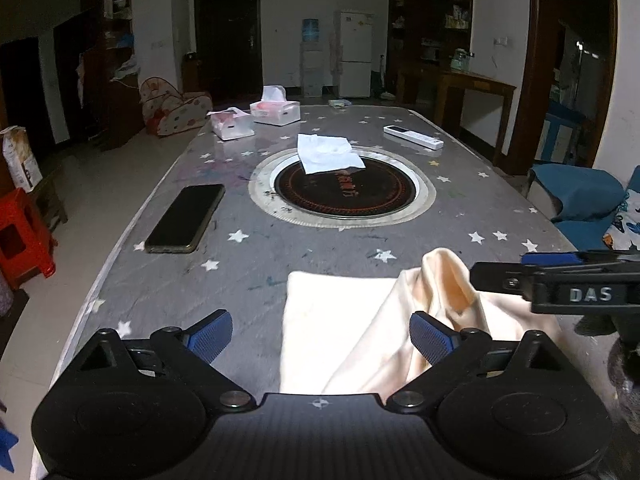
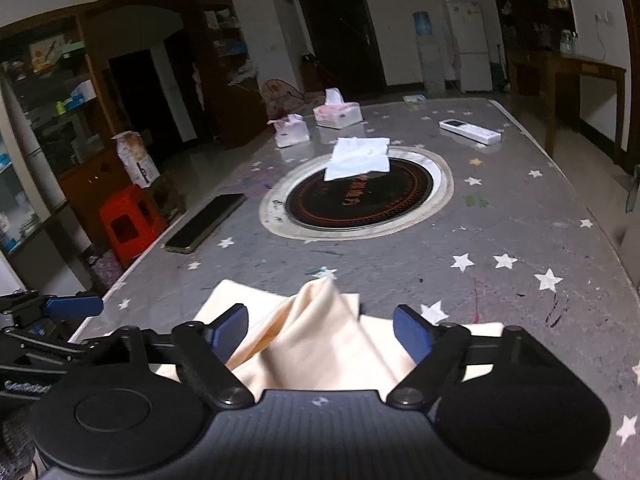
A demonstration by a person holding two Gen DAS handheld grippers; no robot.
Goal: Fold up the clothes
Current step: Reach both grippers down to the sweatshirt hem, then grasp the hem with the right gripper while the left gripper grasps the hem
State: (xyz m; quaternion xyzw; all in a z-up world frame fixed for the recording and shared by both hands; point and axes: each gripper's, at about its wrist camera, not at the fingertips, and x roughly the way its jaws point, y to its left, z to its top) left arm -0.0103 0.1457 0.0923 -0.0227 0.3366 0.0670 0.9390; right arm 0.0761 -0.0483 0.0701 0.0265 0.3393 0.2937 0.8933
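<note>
A cream cloth [image 1: 344, 332] lies at the near edge of the grey star-patterned table [image 1: 280, 248], with a raised bunched fold on its right side. My left gripper [image 1: 320, 338] is open above the cloth's left part, holding nothing. My right gripper [image 2: 320, 332] is open, with the bunched cloth [image 2: 316, 336] lying between its blue pads, not clamped. The right gripper's fingers [image 1: 560, 276] also show at the right edge of the left wrist view, beside the raised fold. A folded white garment [image 1: 328, 152] lies farther back on the round inset.
A black phone [image 1: 186, 218] lies at the table's left. A round black hotplate inset [image 1: 344, 192] sits mid-table. Two tissue boxes [image 1: 276, 110] and a white remote [image 1: 414, 137] are at the far end. A red stool [image 1: 22, 236] stands left of the table.
</note>
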